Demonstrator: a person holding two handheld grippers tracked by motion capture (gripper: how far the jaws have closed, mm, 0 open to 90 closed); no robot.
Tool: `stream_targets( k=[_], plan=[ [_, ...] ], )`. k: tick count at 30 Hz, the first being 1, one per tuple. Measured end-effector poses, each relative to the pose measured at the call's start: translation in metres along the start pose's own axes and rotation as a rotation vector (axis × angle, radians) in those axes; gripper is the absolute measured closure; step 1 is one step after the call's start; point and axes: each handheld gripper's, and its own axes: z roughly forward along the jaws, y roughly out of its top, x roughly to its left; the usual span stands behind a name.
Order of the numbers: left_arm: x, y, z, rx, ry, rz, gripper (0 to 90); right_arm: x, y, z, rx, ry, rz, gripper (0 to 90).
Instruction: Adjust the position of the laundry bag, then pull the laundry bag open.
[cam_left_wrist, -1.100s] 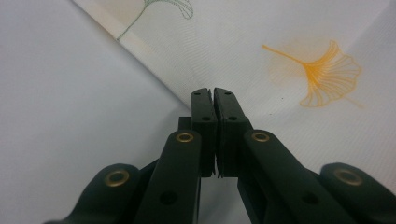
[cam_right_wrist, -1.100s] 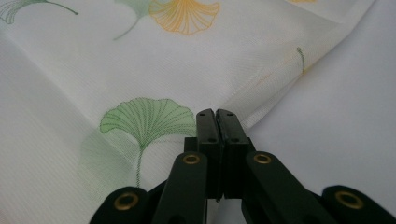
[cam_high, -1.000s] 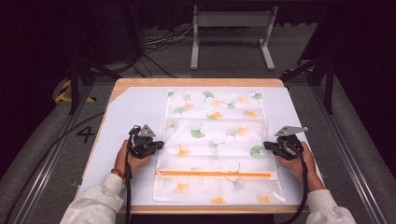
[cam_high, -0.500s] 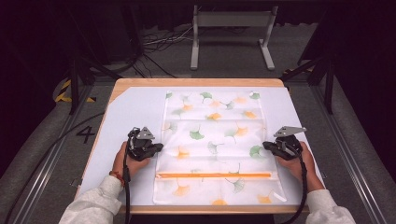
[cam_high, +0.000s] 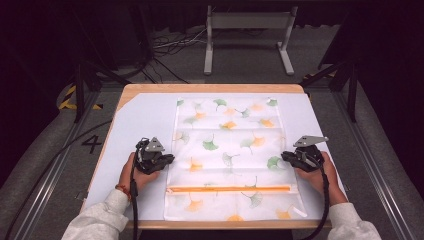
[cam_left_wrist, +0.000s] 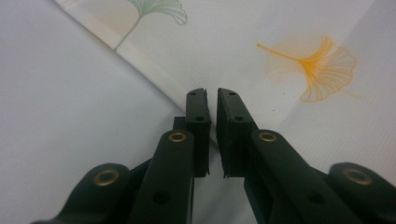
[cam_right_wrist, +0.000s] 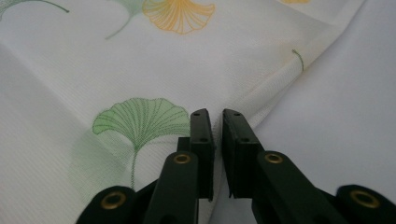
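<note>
Since the earlier frame both tools' jaws have just been opening slightly: left tool (cam_left_wrist: 211, 95) and right tool (cam_right_wrist: 218, 116) each stand narrowly parted at the cloth (cam_high: 227, 155) edges, gripping nothing.

Cloth (cam_high: 227, 160): white, printed with green and orange ginkgo leaves, orange stripe near front edge; spread flat on table.
</note>
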Motion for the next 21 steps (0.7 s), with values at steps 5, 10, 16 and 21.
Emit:
stream_targets(
  k=[5, 10, 16, 21],
  plan=[
    [0.002, -0.002, -0.014, -0.049, 0.027, -0.008, 77.2, 0.001, 0.001, -0.005, -0.018, -0.004, -0.003, 79.6],
    [0.003, -0.006, -0.031, -0.096, 0.073, -0.001, 69.6, 0.003, 0.004, -0.012, -0.043, -0.003, -0.015, 77.4],
    [-0.001, -0.014, -0.051, -0.158, 0.089, 0.010, 62.7, 0.008, 0.008, -0.019, -0.066, 0.010, -0.028, 73.5],
    [-0.007, -0.024, -0.061, -0.164, 0.108, 0.027, 53.2, 0.015, 0.015, -0.023, -0.081, 0.024, -0.056, 70.0]
  ],
)
